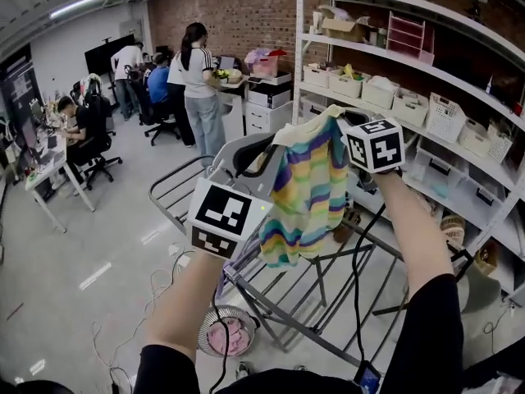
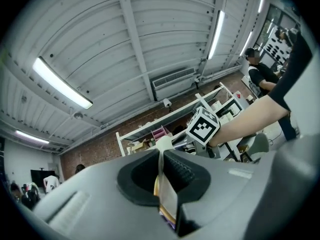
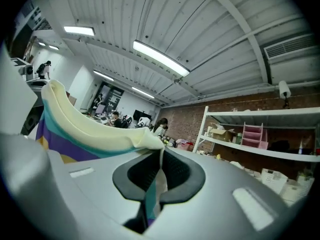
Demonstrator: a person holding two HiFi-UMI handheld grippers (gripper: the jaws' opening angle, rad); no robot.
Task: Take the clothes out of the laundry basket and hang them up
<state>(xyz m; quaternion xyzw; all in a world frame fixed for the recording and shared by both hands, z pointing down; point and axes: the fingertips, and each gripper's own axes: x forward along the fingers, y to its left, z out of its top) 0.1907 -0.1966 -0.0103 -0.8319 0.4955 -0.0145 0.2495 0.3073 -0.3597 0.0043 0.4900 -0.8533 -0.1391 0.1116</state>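
Left gripper [image 2: 162,181]: jaws pinched nearly together, a thin fold of striped cloth [image 1: 308,191] nipped between the pads.

Right gripper [image 3: 156,181]: same state, closed on a fold of the same cloth. The cream hem runs off to the left from its jaws.

Cloth position: held up in the air by its top edge, one gripper at each upper corner. The body hangs free below in yellow, teal, purple and pink bands. It hangs over the grey drying rack [image 1: 271,298] and appears clear of the rails.

Handling, as judged:
- Light and limp, with no stiffness; it sags between the two grips and folds on itself.
- Not fragile, and a firm pinch will do no harm.
- Each hold is on a thin fold, so a hard sideways pull could drag it out of the pads.
- The cream hem looks thicker and is the best place to hold, near the corners, so the edge stays spread for draping over a rail.

Laundry basket [image 1: 207,345]: on the floor under the left forearm, with something pink [image 1: 231,335] inside.

Shelving [image 1: 426,64] stands to the right.
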